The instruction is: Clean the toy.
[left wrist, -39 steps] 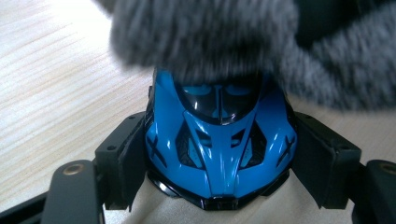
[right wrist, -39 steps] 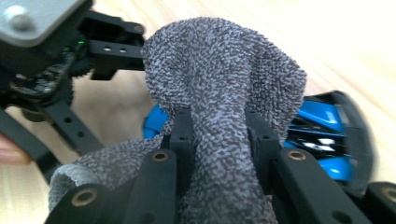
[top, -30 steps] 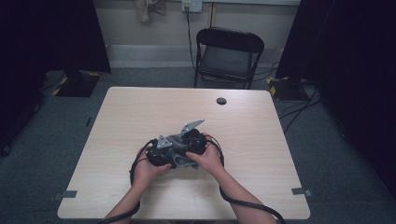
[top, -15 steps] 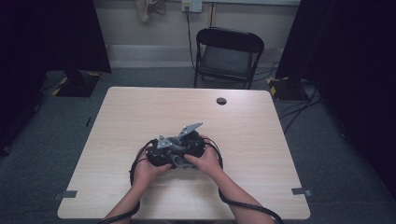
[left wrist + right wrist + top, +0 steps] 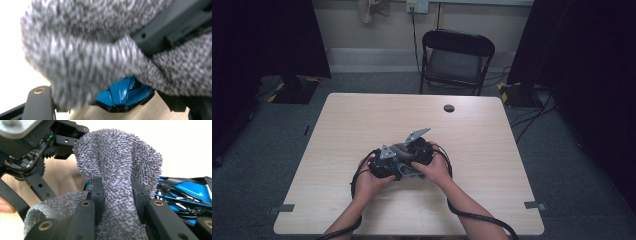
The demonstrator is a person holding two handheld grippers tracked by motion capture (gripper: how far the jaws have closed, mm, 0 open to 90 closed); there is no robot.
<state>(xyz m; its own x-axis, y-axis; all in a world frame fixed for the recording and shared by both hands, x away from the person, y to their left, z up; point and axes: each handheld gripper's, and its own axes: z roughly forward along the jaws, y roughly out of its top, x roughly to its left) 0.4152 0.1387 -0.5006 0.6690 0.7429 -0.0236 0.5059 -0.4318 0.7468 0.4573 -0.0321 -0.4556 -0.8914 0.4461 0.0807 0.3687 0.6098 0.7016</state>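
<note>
Your two hands meet just below the middle of the pale wooden tabletop (image 5: 362, 125), both grippers crowded over one small bundle. The right gripper (image 5: 117, 192) has its fingers pinched narrow on a fold of grey terry cloth (image 5: 117, 170), which bunches up between them — likely so you can rub or drape it over the glossy blue-and-black toy car (image 5: 190, 195) lying at 3 o'clock of that fold. In the left gripper view the same cloth sits right against the lens, and the car's blue nose peeks out beneath it at 6 o'clock. The left gripper (image 5: 384, 162) seems there to steady things, but I cannot tell how its fingers stand. At 12 o'clock, far across the tabletop, a small black round disc (image 5: 449, 108) lies untouched, with a black folding chair (image 5: 455, 60) beyond.
</note>
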